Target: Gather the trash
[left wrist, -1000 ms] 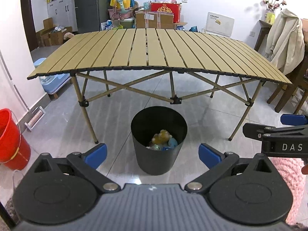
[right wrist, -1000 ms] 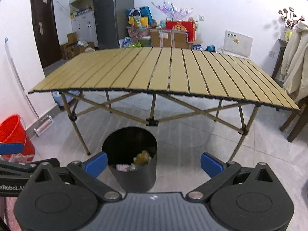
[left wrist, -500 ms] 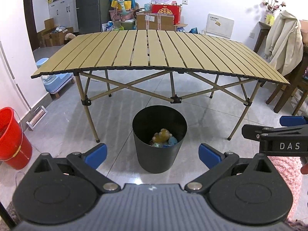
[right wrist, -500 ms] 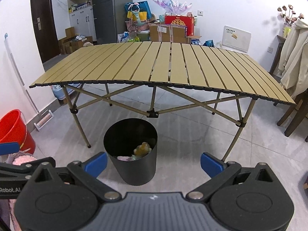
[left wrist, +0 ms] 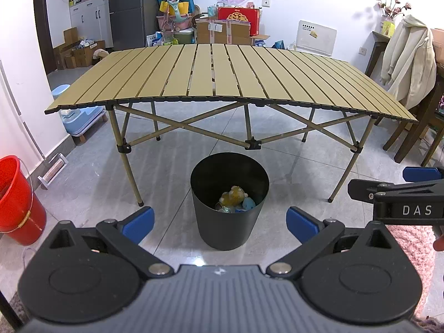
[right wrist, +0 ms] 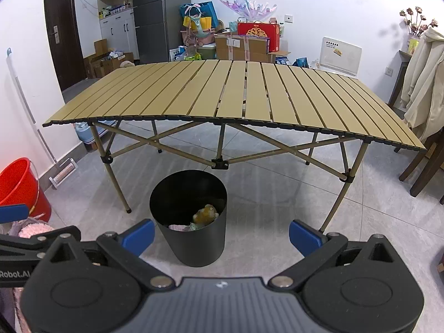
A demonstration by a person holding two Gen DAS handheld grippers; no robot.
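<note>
A round black trash bin (left wrist: 229,208) stands on the floor before the slatted tan surface (left wrist: 222,83); only the left view shows a blue scrap (left wrist: 249,202) beside yellow trash (left wrist: 232,193) inside. Both the left hand-held gripper (left wrist: 219,220) and right hand-held gripper (right wrist: 221,234) gape wide, holding nothing.

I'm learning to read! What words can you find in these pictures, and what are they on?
"DAS": on the black right gripper, at the left view's edge.
"Robot.AI": on the black left gripper, cut off at the right view's edge.
White panel against the wall: print too small to read.
Red gift box: only a pattern is visible.
</note>
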